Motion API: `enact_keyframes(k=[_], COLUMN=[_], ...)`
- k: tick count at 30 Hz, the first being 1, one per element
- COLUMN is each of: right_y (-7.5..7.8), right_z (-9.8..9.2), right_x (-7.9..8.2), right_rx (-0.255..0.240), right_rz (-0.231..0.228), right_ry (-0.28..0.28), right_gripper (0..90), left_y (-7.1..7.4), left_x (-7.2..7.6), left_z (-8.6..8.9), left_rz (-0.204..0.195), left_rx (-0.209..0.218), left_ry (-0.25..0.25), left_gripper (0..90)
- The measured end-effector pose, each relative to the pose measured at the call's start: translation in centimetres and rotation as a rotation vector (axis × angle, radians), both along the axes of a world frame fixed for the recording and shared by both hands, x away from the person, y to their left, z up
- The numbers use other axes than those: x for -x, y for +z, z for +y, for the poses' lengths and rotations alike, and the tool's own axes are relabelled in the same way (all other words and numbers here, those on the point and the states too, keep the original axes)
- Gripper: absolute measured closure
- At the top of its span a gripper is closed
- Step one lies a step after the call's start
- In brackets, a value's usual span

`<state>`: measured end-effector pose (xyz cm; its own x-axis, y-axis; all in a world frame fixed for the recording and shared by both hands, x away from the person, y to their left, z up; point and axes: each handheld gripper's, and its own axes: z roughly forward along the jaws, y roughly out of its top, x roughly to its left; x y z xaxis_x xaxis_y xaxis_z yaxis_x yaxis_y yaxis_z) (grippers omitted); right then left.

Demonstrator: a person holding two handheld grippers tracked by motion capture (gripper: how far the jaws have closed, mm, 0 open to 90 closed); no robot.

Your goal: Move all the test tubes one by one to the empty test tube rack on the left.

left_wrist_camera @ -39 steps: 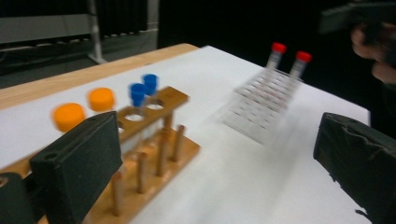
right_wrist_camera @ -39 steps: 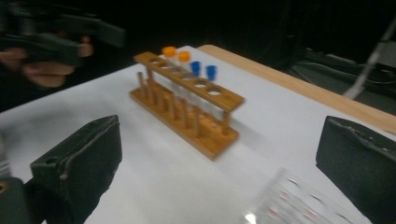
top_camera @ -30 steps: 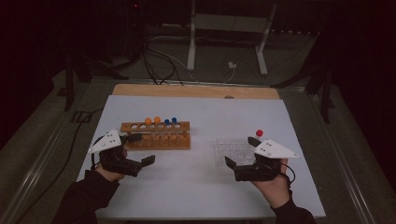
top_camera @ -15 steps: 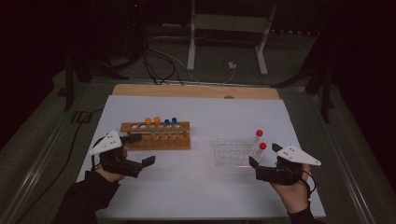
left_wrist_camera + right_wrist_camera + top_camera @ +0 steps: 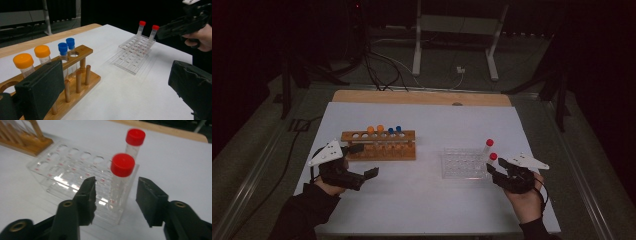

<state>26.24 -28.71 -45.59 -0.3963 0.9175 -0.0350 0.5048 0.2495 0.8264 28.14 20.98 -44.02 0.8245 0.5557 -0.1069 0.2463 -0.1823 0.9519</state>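
right gripper (image 5: 115, 195) has swung to the clear rack's (image 5: 462, 165) right edge, jaws narrowing around near tube (image 5: 121, 177) without touching; light, slick (grip below cap).

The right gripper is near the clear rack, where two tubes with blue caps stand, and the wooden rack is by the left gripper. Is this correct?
Not quite: the two tubes in the clear rack have red caps, as the right gripper view shows. The blue caps are in the wooden rack by the left gripper. The right gripper is indeed near the clear rack.
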Motion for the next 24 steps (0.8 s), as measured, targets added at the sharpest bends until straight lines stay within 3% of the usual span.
enact_keyframes(k=[6,17,24], right_y=[-0.5,-0.8,0.9], right_z=[0.2,0.4,0.6], right_x=[-0.9,-1.7,-1.2], right_rx=[0.008,0.005,0.008], right_rz=[0.027,0.047,-0.001], right_ry=[-0.005,-0.003,-0.006], right_gripper=[64.0,75.0,75.2], left_y=[0.0,-0.1,0.1], left_x=[0.0,0.0,0.0], left_z=[-0.1,-0.1,-0.1], left_rz=[-0.001,-0.001,-0.002], left_rx=[-0.003,-0.002,0.0], left_ry=[-0.002,-0.002,-0.001], left_gripper=[1.2,1.3,1.3])
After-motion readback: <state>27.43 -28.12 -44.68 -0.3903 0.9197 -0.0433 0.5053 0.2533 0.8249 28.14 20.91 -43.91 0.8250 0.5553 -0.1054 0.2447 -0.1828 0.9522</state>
